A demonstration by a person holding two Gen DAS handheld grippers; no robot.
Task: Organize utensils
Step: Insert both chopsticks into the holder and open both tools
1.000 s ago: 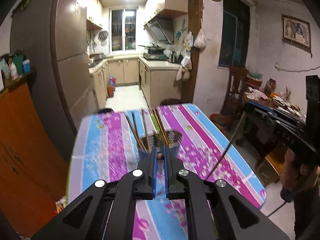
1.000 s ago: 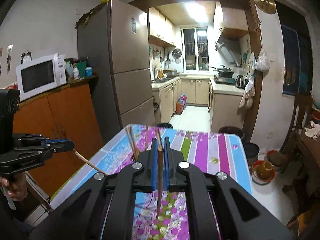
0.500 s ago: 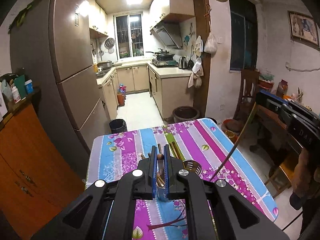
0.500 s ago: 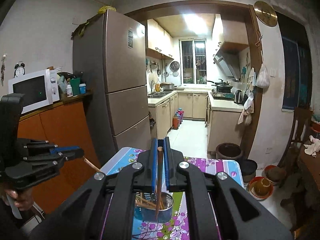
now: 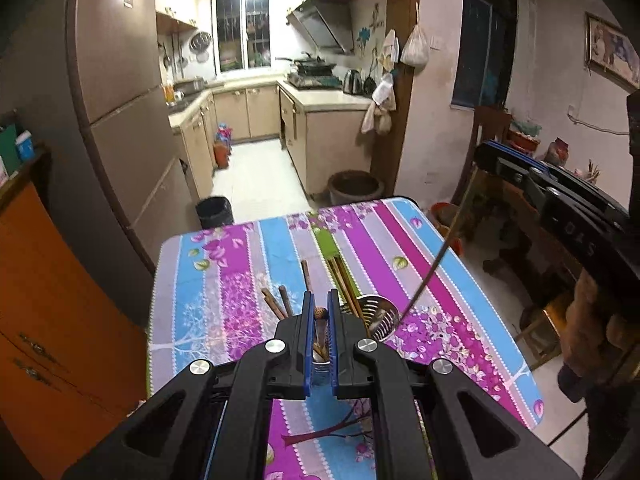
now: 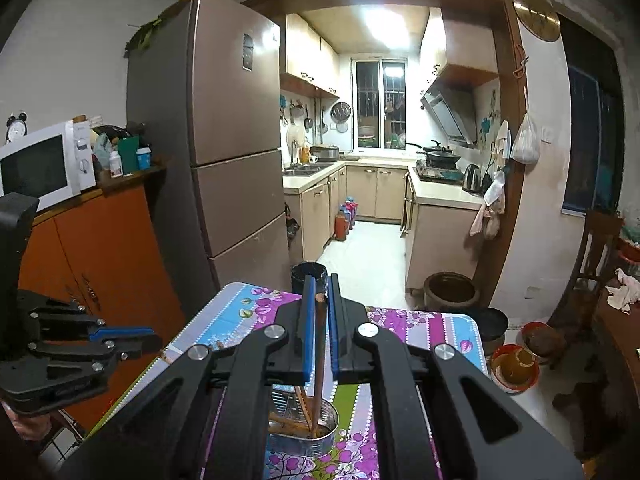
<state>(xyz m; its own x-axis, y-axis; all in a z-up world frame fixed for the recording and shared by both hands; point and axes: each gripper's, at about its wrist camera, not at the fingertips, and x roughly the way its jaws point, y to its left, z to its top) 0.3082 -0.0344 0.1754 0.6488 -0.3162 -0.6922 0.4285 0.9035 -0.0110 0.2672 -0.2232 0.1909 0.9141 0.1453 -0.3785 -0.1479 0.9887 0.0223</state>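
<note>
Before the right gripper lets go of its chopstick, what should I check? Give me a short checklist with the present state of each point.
1. Right gripper grips its chopstick: ok, held between the blue fingers.
2. Chopstick's lower end is inside the metal holder: ok, the tip sits below the rim among the other sticks.
3. Holder stands upright on the table: ok.
4. Left gripper grips its own chopstick: ok, the rounded top end shows between the fingers.
5. Left chopstick's tip is in the holder: cannot tell, the gripper hides it.
6. The two grippers are apart: ok, the left one shows at the far left of the right wrist view.
</note>
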